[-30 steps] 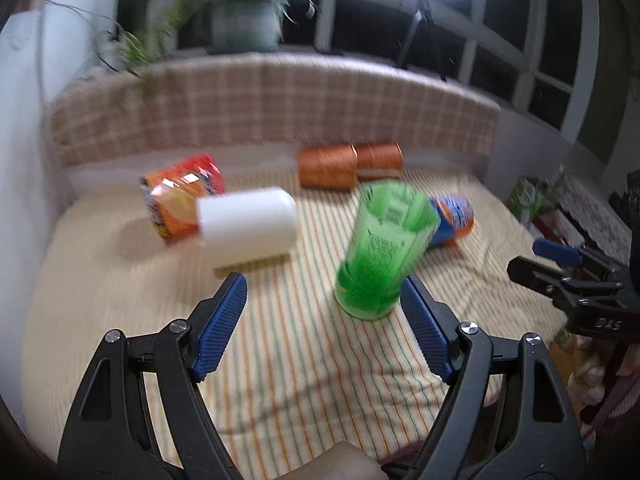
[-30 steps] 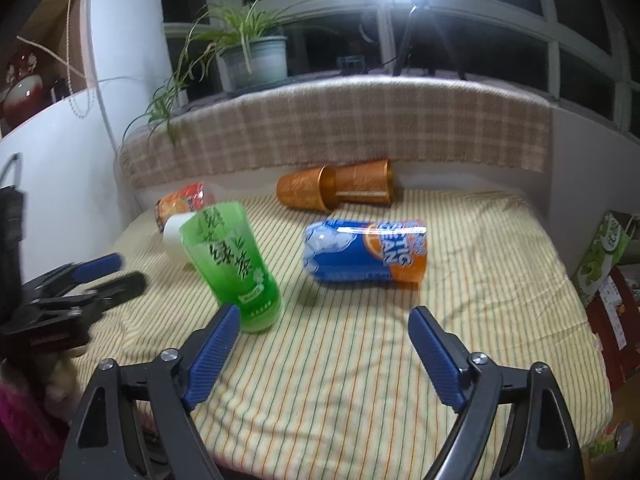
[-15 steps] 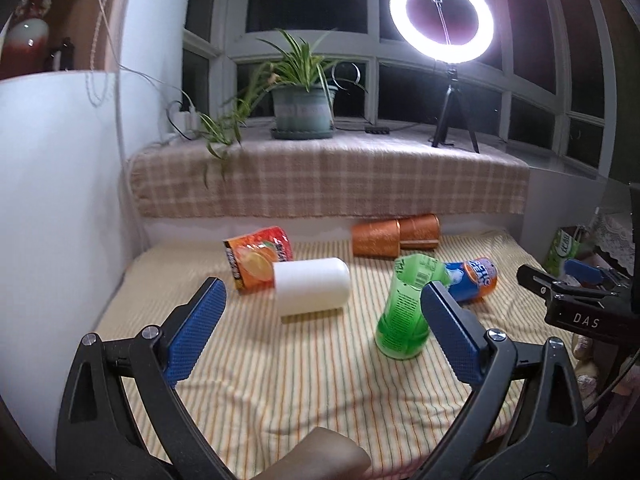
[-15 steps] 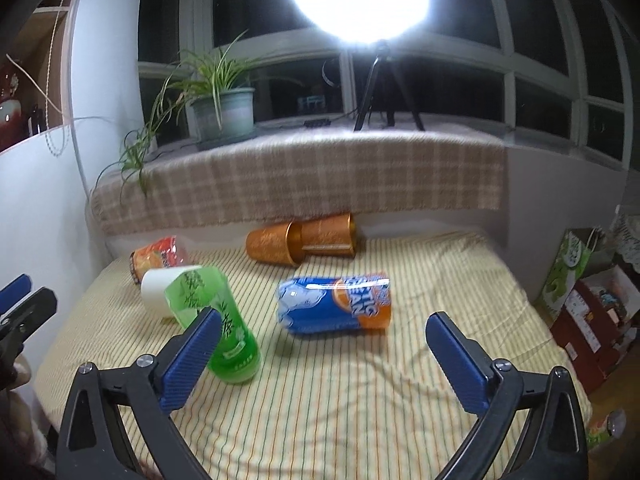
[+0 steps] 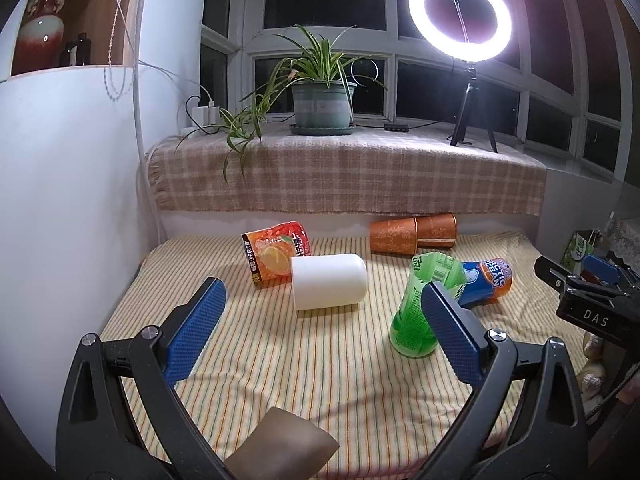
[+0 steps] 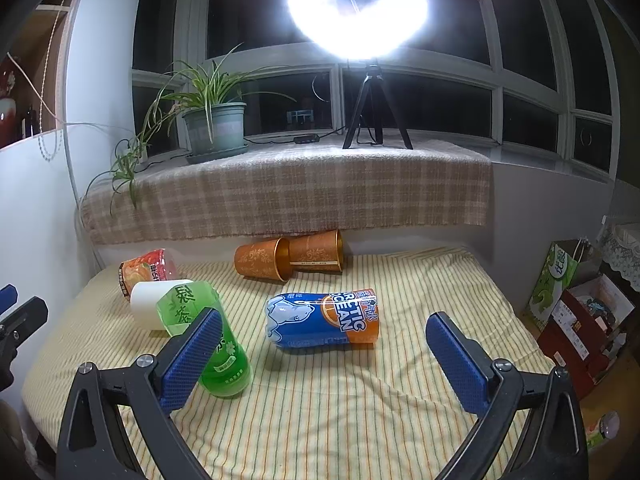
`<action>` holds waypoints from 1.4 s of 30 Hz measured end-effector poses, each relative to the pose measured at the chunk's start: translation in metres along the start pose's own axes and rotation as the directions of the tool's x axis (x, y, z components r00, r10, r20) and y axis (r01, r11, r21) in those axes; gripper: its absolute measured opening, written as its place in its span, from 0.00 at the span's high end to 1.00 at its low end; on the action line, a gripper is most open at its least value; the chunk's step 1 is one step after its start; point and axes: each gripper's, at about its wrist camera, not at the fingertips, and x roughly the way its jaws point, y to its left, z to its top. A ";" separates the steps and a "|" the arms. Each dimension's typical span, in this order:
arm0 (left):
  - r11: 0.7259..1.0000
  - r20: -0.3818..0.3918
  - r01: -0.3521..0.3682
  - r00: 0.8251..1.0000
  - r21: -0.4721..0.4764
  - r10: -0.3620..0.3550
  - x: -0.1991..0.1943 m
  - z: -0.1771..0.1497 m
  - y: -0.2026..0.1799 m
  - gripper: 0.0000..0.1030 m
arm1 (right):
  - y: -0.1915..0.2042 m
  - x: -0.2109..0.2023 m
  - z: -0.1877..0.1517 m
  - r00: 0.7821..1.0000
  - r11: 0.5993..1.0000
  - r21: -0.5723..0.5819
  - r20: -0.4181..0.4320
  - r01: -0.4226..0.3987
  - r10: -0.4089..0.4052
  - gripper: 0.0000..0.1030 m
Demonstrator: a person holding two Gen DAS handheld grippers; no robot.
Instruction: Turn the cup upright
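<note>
Striped bed [image 5: 280,364] under a dark window holds the cups. Both the left hand-held gripper [image 5: 320,332] and the right hand-held gripper [image 6: 318,360] are spread wide and hold nothing. Near the front edge, the green cup [image 6: 208,340] stands on its base, leaning, likely because the bed is soft. One gripper finger hides part of it.

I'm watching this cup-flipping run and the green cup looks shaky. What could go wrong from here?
1. The green cup stands tilted on the soft, wrinkled striped cloth with neither gripper holding it, so it may topple again.
2. If it falls, it could knock the white cup or the blue Arctic Ocean cup, both lying close by.
3. The left gripper and right gripper are open near it; a careless move could nudge it.
</note>
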 end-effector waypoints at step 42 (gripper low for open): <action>1.000 -0.004 -0.008 1.000 -0.003 0.007 0.003 0.010 0.001 0.03 | 0.005 0.003 0.002 1.000 1.000 -0.006 -0.006 -0.004 0.004 0.00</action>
